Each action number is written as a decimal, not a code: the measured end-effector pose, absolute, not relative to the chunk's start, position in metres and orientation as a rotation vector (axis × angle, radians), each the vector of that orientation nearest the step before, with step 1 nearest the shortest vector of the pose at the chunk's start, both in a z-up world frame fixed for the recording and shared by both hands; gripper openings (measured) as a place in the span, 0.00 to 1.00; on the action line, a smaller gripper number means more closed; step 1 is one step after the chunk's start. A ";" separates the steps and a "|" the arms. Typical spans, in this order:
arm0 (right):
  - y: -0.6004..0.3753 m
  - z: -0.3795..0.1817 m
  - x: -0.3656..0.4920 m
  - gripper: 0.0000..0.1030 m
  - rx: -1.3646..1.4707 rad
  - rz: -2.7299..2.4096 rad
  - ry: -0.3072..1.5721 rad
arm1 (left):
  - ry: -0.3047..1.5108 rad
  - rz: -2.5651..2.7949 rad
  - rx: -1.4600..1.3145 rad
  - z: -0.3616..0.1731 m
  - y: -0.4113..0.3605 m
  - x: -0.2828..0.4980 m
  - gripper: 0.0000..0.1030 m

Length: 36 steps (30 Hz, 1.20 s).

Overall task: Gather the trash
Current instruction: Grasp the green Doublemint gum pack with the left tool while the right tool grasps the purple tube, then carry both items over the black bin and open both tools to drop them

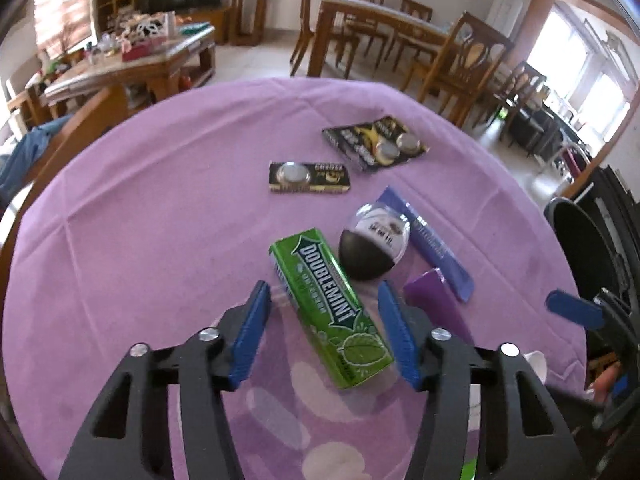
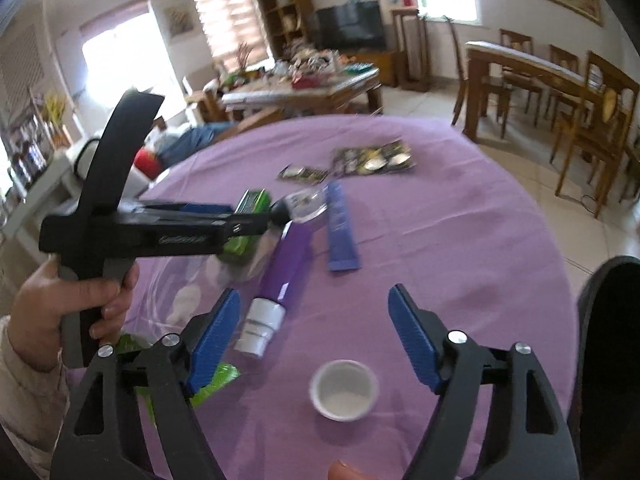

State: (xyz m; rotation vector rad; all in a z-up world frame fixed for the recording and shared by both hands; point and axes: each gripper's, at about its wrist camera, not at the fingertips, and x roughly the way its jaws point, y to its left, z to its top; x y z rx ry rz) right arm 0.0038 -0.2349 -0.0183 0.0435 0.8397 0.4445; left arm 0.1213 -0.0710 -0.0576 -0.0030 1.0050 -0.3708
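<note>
A green Doublemint gum box (image 1: 334,308) lies on the purple tablecloth (image 1: 160,220) between the open blue fingers of my left gripper (image 1: 324,300); no contact shows. Beside it lie a black-and-clear ball-shaped package (image 1: 374,242), a purple tube (image 1: 436,300) and a blue wrapper (image 1: 430,240). My right gripper (image 2: 316,302) is open and empty above the cloth, with the purple tube (image 2: 286,258) and its white neck (image 2: 260,326) by its left finger and a loose white cap (image 2: 344,390) between its arms. The left gripper (image 2: 160,224) shows at the left.
Two coin-battery blister cards (image 1: 310,177) (image 1: 374,142) lie farther back on the table. A clear plastic sheet and a green scrap (image 2: 212,380) lie near the front edge. A black bin (image 1: 584,256) stands at the table's right. Dining table and chairs (image 1: 400,36) stand beyond.
</note>
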 end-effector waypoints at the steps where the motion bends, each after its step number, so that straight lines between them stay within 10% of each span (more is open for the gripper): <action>1: -0.230 -0.021 0.005 0.71 0.031 0.449 0.850 | 1.006 -0.369 0.009 -0.058 -0.070 0.121 0.49; 14: -0.189 -0.040 0.028 0.52 -0.127 0.425 0.963 | 0.935 -0.370 0.094 -0.065 -0.073 0.125 0.33; 18: -0.180 -0.040 0.028 0.29 -0.162 0.430 0.955 | 0.929 -0.382 0.079 -0.065 -0.070 0.124 0.32; 36: -0.340 0.025 -0.012 0.27 0.295 0.329 0.575 | 0.711 -0.594 -0.024 0.009 -0.104 0.082 0.30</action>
